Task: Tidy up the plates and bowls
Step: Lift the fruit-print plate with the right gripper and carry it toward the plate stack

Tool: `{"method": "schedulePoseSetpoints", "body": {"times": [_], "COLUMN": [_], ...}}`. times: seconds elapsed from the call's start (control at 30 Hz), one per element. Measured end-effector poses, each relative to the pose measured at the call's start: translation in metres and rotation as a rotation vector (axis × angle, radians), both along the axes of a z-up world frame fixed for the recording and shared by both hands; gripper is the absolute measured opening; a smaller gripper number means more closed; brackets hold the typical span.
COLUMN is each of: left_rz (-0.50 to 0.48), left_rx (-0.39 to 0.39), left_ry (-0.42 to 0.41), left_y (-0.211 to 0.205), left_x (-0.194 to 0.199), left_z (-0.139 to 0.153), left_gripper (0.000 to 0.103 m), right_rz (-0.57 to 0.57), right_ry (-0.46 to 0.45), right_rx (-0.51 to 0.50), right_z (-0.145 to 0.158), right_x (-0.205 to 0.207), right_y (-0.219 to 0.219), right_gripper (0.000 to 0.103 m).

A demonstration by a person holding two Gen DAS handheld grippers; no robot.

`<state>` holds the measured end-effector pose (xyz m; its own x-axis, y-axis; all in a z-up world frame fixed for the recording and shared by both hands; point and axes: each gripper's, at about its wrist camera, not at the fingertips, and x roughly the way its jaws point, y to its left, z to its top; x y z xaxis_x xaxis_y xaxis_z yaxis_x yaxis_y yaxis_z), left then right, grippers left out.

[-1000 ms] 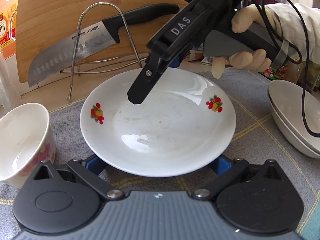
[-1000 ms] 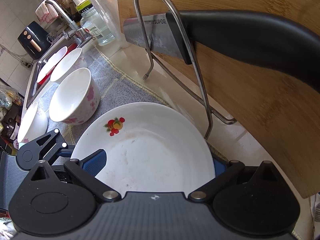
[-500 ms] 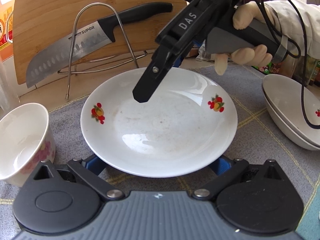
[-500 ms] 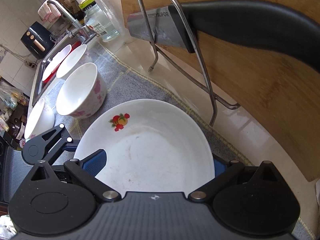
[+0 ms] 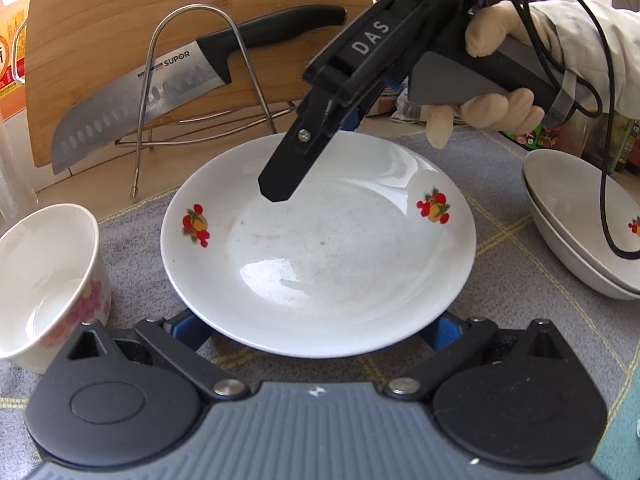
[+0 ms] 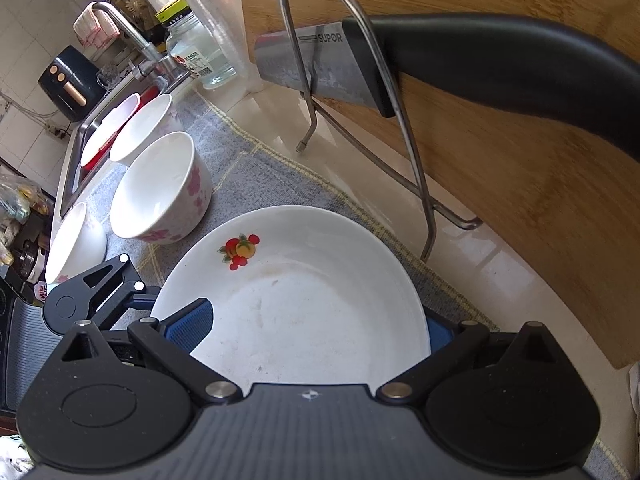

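Right now the white plate [image 5: 320,240] with the little fruit pictures lies flat on the gray cloth [image 5: 520,240] on the table, in the middle of everything. The left tongs [image 5: 314,326] are spread wide at the near edge of the plate. Their blue pads [image 5: 188,326] peek out on both sides, and they squeeze nothing.

The right tongs [image 6: 312,326] come in from the far side. They are spread too, and tipped. One finger [image 5: 280,184] hangs over the top of the plate. The other pad [image 6: 438,334] looks to be tucked past the rim, lower down. So the rim sits between them, but I think they have not pinched it yet.

What could go wrong? The plate is smooth and shiny, so a pinch on just the thin rim could slip. Then the plate would tip and bang down on the table. If it swings as it goes up, it could hit the flowered bowl [image 5: 44,280] just beside it on the left, or the stacked dishes [image 5: 580,232] on the right. The black cord [image 5: 608,160] from the right tongs hangs over those dishes and might catch on them. Behind the plate a big knife [image 5: 160,92] rests in a wire rack [image 5: 192,80] against the wooden board [image 5: 160,8], so a push too far back could knock it loose.
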<state>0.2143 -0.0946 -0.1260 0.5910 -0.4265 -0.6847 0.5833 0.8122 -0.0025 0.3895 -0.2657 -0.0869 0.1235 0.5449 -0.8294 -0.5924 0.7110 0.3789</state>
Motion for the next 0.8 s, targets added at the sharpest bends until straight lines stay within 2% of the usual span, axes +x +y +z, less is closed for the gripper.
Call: {"method": "schedulePoseSetpoints", "body": {"times": [0.37, 0.8], "left_rz": [-0.011, -0.044], "left_rx": [0.014, 0.026], "left_ry": [0.008, 0.007], "left_y": [0.003, -0.004], "left_x": [-0.012, -0.041], "left_z": [0.015, 0.042], "left_gripper": [0.103, 0.103], "right_rz": [-0.003, -0.022], "right_ry": [-0.006, -0.044], "right_rx": [0.008, 0.016], "right_z": [0.013, 0.041], "right_x": [-0.020, -0.067], "right_y": [0.003, -0.005], "right_gripper": [0.103, 0.103]}}
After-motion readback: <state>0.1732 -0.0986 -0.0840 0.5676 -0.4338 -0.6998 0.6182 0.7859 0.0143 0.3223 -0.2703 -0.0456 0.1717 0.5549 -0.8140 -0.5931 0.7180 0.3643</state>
